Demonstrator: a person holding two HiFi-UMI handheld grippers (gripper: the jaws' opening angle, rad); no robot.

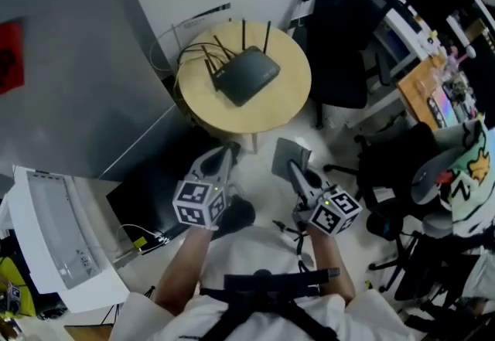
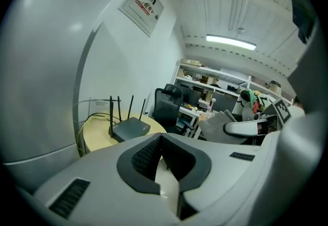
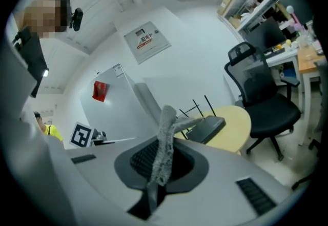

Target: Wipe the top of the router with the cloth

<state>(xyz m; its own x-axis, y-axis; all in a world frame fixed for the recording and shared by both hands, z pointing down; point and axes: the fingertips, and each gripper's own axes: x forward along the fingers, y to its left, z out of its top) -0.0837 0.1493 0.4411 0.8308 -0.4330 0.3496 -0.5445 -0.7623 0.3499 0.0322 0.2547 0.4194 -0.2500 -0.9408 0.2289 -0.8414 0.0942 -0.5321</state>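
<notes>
A black router [image 1: 246, 75] with several antennas lies on a small round wooden table [image 1: 286, 104], ahead of both grippers. My right gripper [image 1: 295, 170] is shut on a grey cloth [image 1: 289, 155], which stands up between its jaws in the right gripper view as cloth [image 3: 165, 143]; the router [image 3: 207, 128] shows beyond it. My left gripper [image 1: 230, 151] hovers beside it, short of the table's near edge, jaws together with nothing between them. The left gripper view shows the router [image 2: 131, 128] to the left on the table [image 2: 95, 135], and the cloth [image 2: 220, 125] to the right.
A black office chair [image 1: 344, 30] stands right of the table. A grey cabinet [image 1: 69, 61] rises at the left, with a white printer [image 1: 54, 239] below it. A cluttered desk [image 1: 433, 92] lies at the far right. Cables [image 1: 193, 53] trail off the table's left side.
</notes>
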